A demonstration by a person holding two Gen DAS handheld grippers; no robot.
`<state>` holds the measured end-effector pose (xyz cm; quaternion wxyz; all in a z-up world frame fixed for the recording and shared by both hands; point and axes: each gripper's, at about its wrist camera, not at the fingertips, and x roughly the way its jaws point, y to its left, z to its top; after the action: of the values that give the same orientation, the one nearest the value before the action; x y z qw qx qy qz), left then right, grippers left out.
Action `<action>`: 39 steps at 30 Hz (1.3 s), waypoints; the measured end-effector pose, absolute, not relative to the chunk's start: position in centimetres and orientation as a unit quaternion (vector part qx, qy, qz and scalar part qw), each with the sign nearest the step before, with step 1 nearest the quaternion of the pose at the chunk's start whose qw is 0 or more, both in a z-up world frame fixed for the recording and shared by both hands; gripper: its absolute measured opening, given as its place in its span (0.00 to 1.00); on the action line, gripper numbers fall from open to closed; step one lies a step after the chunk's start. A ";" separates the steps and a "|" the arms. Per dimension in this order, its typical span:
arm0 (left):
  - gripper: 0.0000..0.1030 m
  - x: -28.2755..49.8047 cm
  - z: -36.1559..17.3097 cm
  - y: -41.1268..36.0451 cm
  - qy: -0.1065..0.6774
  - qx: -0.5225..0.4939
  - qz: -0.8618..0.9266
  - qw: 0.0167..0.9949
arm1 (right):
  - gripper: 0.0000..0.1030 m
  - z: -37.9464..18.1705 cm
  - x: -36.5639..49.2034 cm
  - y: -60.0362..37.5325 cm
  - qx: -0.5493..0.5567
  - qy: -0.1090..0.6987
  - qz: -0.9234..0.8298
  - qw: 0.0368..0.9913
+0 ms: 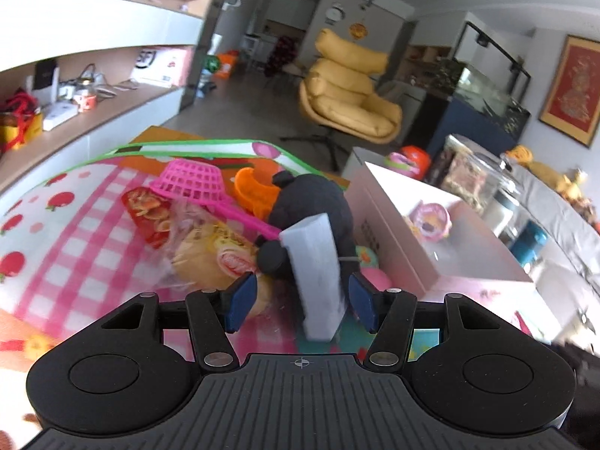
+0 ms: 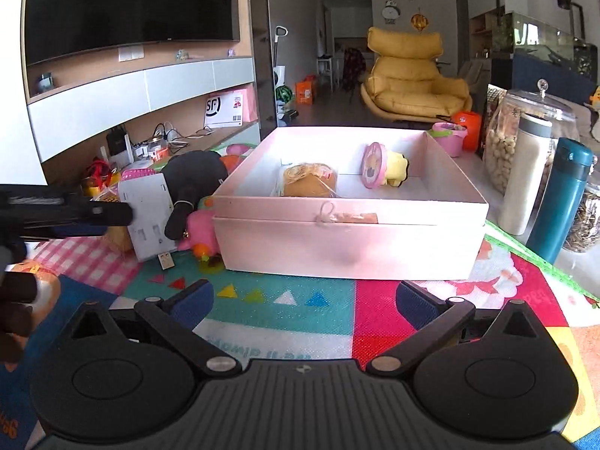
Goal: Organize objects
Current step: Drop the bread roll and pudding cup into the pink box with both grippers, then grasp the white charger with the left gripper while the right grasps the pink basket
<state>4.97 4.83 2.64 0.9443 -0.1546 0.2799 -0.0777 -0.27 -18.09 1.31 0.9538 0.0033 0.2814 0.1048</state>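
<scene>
Left gripper [image 1: 300, 300] fingers pinch white power strip [image 1: 315, 273], held above mat beside pink box [image 2: 348, 206]. Right gripper [image 2: 305, 300] fingers spread wide, empty. Likely next: carry strip over box rim, release inside.

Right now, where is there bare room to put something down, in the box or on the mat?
The box has free floor left of the bun and along its near wall. The mat is bare between box and right hand-held gripper. Crowded: left of the box, around the black plush and white block.
</scene>
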 end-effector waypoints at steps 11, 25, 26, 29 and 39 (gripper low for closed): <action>0.22 6.0 0.7 1.3 0.280 -0.135 -0.058 0.949 | 1.00 1.3 -0.2 -19.0 0.024 0.282 0.101 0.954; 0.15 -0.3 3.2 5.3 0.326 -0.104 -0.141 0.929 | 1.00 1.6 -0.3 -18.9 0.021 0.276 0.102 0.955; 0.15 -0.9 3.2 5.9 0.328 -0.102 -0.137 0.929 | 1.00 1.9 -0.4 -18.4 0.006 0.272 0.110 0.956; 0.15 -2.1 3.2 8.2 0.336 -0.099 -0.116 0.930 | 1.00 3.7 0.0 -16.5 -0.034 0.258 0.141 0.955; 0.19 -2.8 1.6 15.4 0.322 -0.182 -0.085 0.925 | 1.00 10.4 11.1 -4.8 -0.034 0.300 0.272 0.913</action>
<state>-2.75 15.37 1.61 0.9251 -0.1823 0.3220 -0.0854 11.08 -4.80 10.38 0.9135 -0.0337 0.3003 0.2725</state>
